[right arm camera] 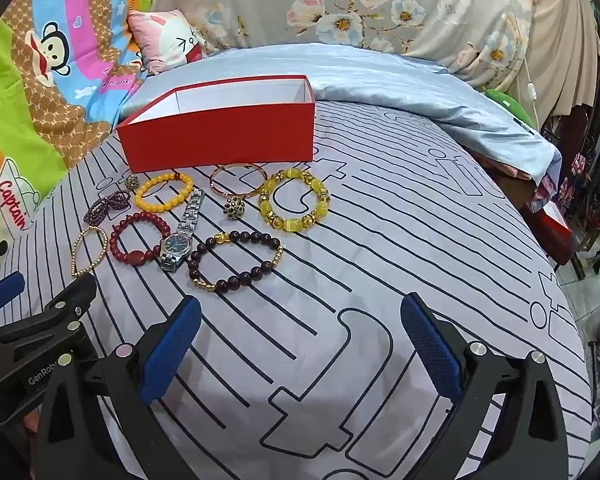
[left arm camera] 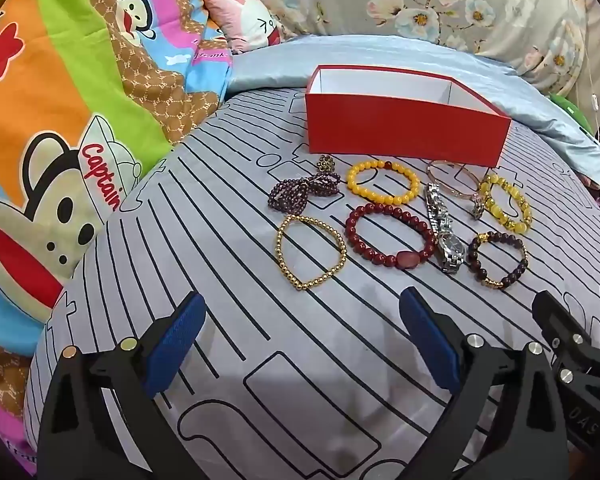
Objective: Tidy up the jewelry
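Note:
An open red box [left arm camera: 404,130] with a white inside stands on the grey striped bedsheet; it also shows in the right wrist view [right arm camera: 220,140]. In front of it lie several bracelets: a gold bead one [left arm camera: 310,252], a dark red one [left arm camera: 390,236], an orange-yellow one [left arm camera: 382,182], a purple one [left arm camera: 300,192], a yellow-gold one [right arm camera: 294,202], a brown one [right arm camera: 236,260], a thin bangle [right arm camera: 238,180] and a silver watch [right arm camera: 178,246]. My left gripper [left arm camera: 300,344] is open and empty, short of the gold bracelet. My right gripper [right arm camera: 300,348] is open and empty, short of the brown bracelet.
A colourful cartoon quilt [left arm camera: 60,120] is bunched at the left. A pale blue cover [right arm camera: 440,92] and floral bedding [right arm camera: 380,4] lie behind the box. The bed edge drops off at the right [right arm camera: 560,264].

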{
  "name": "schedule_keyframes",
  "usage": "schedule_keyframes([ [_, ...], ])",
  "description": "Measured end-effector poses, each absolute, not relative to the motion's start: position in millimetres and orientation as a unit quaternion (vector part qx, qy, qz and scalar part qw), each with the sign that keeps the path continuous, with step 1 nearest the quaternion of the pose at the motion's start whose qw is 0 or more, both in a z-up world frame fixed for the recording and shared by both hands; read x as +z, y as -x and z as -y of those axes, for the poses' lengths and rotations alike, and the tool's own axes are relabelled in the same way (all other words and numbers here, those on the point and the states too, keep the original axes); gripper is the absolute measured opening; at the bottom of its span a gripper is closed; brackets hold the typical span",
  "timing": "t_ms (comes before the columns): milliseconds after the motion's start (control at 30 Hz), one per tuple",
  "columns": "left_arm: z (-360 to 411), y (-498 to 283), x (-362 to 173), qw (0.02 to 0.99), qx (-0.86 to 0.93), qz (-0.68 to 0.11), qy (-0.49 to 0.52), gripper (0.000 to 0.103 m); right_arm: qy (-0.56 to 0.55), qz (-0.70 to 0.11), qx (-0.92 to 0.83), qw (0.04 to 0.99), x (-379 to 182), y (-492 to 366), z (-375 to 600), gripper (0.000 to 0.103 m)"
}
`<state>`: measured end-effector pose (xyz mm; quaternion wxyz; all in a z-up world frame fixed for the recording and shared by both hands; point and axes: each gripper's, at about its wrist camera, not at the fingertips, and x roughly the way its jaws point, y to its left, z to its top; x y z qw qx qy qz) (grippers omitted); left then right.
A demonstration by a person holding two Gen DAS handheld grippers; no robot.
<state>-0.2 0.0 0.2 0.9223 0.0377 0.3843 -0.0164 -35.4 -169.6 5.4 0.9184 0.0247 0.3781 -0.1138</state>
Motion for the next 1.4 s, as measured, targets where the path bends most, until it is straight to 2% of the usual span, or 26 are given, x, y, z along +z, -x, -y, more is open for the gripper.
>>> schedule_keyframes([
  [1400, 1.2, 4.7, 3.4, 0.927, -0.016, -0.372, -0.039, 0.093, -0.023, -0.355, -0.117, 0.927, 9.6, 41.3, 164.2, 0.096],
])
